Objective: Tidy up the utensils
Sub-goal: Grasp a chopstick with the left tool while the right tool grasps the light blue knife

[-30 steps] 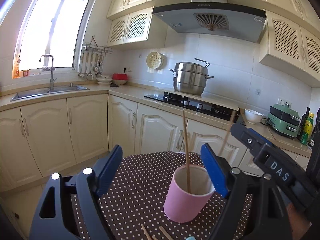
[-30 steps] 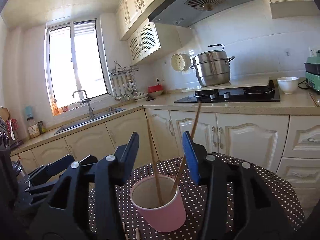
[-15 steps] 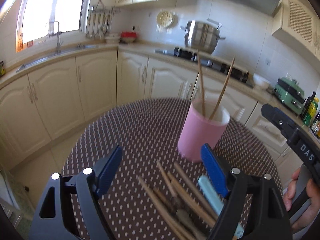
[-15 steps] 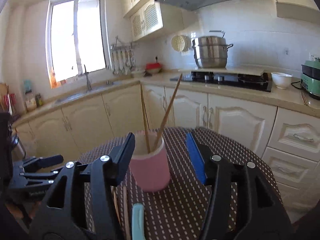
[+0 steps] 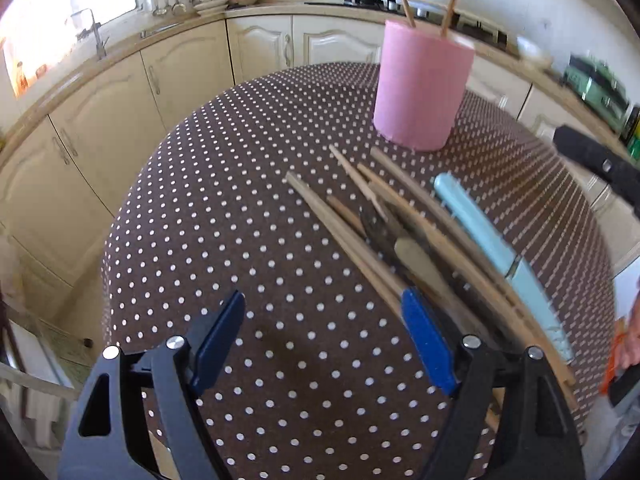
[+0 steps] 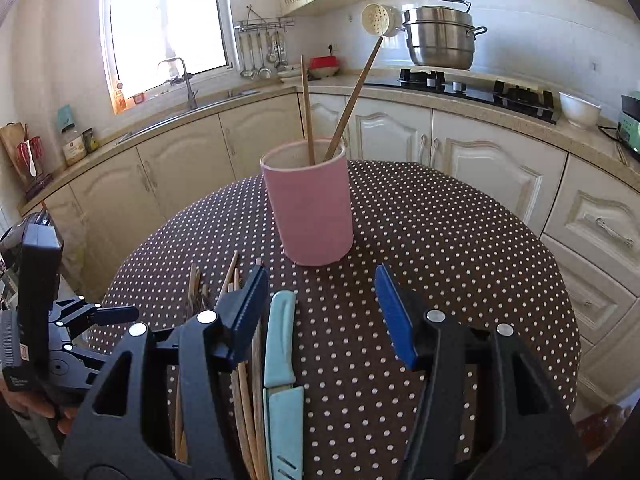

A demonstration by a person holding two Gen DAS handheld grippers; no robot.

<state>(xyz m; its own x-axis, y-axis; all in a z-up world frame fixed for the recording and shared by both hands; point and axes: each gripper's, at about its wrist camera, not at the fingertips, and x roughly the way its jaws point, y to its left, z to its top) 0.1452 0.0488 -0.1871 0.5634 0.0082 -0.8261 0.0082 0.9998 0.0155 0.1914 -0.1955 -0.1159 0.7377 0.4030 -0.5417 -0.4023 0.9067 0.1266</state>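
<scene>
A pink cup (image 5: 422, 88) (image 6: 310, 204) stands on the dotted table with two wooden chopsticks (image 6: 306, 108) upright in it. In front of it lies a pile of wooden chopsticks (image 5: 360, 216) and flat utensils, with a light blue knife (image 5: 480, 232) (image 6: 280, 340) alongside. My left gripper (image 5: 322, 300) hangs open, tilted down over the cloth, its right finger above the near ends of the pile. My right gripper (image 6: 320, 276) is open with nothing gripped. The knife lies below it, close to its left finger. The left gripper (image 6: 96, 314) also shows at the left of the right wrist view.
The round table (image 6: 460, 240) has a brown cloth with white dots, and its edge drops to the floor on the left. Cream cabinets (image 6: 480, 160), a sink (image 6: 180, 80) and a stove with a steel pot (image 6: 438, 36) ring the room. A hand (image 6: 36, 404) holds the left gripper.
Both grippers have dropped and tipped down toward the table. The utensil pile has come into view and the cup has slid up the picture. The right jaws stand wider apart.
</scene>
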